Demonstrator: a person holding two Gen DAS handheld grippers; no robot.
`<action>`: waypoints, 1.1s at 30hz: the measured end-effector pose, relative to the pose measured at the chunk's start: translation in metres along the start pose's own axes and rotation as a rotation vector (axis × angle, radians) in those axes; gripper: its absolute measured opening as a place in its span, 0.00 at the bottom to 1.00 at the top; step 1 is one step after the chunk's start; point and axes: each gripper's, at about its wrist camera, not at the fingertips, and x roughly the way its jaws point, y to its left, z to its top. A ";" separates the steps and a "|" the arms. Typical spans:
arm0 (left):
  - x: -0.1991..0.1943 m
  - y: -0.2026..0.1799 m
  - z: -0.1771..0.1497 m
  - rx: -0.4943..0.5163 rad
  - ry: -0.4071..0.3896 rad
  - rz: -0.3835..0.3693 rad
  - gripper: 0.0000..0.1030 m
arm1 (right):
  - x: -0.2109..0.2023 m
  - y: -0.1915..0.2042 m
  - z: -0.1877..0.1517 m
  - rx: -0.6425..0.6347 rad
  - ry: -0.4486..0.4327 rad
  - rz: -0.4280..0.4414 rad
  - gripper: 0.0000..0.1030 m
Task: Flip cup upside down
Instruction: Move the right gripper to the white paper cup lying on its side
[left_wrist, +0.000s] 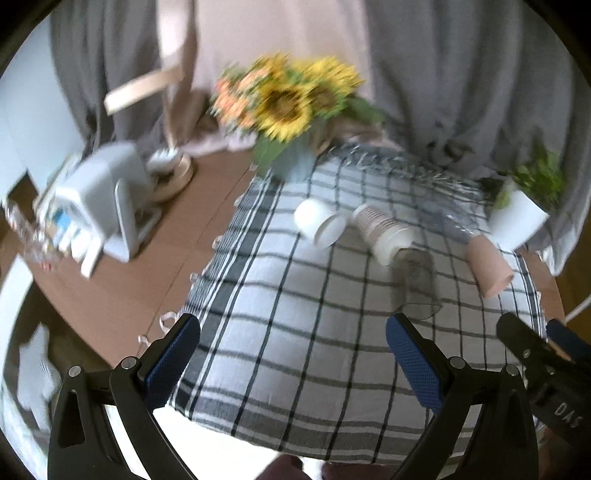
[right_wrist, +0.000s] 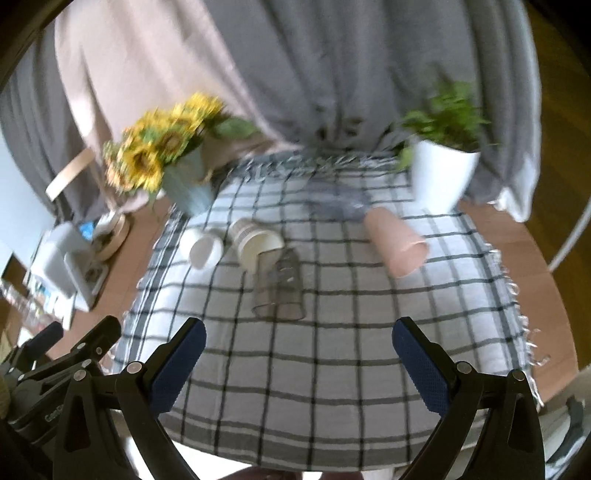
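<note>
Both the left gripper (left_wrist: 293, 345) and right gripper (right_wrist: 299, 350) are hanging wide open, empty. The clear cup (right_wrist: 279, 288), lying sideways touching the paper cup (right_wrist: 256, 245), is risking rolling or slipping when pinched.

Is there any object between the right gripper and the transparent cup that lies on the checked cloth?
Nothing visible stands between them. The right gripper is open above bare checked cloth, and the transparent cup lies on its side straight ahead, its mouth toward the gripper. The paper cup stack lies behind it, the pink cup off to the right.
</note>
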 end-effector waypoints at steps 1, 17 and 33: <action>0.004 0.007 0.001 -0.033 0.018 0.004 0.99 | 0.007 0.005 0.002 -0.011 0.019 0.010 0.98; 0.069 0.063 0.033 -0.212 0.105 0.173 0.99 | 0.110 0.093 0.068 -0.292 0.189 0.125 0.98; 0.139 0.091 0.060 -0.323 0.195 0.287 0.99 | 0.200 0.182 0.109 -0.592 0.294 0.136 0.97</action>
